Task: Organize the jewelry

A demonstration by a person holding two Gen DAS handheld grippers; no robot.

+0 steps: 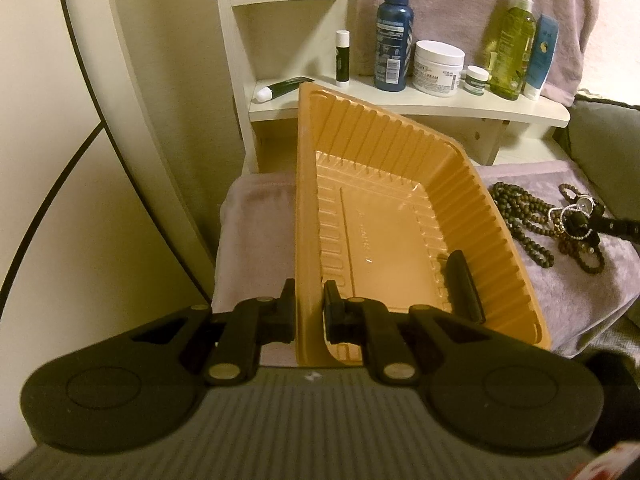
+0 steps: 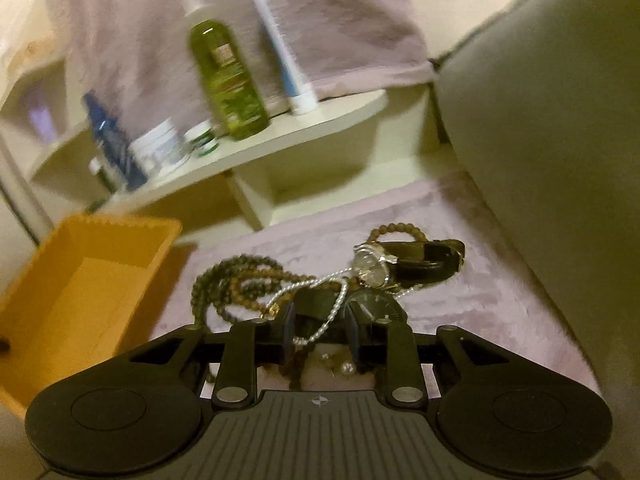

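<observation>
Barely begun: the left hand-held gripper [image 1: 310, 312] clenches the orange tray's [image 1: 400, 136] rim, 1 dark item [image 1: 464, 286] inside. At its 3 o'clock, the jewelry pile [image 2: 320, 284] remains; the right hand-held gripper [image 2: 320, 330], jaws parted, straddles a silver chain [image 2: 326, 304].

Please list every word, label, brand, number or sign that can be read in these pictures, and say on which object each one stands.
"CREAM": on the white jar, in its label; the lines around it are too small.
Dark blue spray bottle: white print and a barcode, too blurred to read.
Green bottle, blue tube, small jar: labels unreadable.
Orange tray: embossed marks on its floor, not legible.
Right wrist view: all labels blurred.
</observation>
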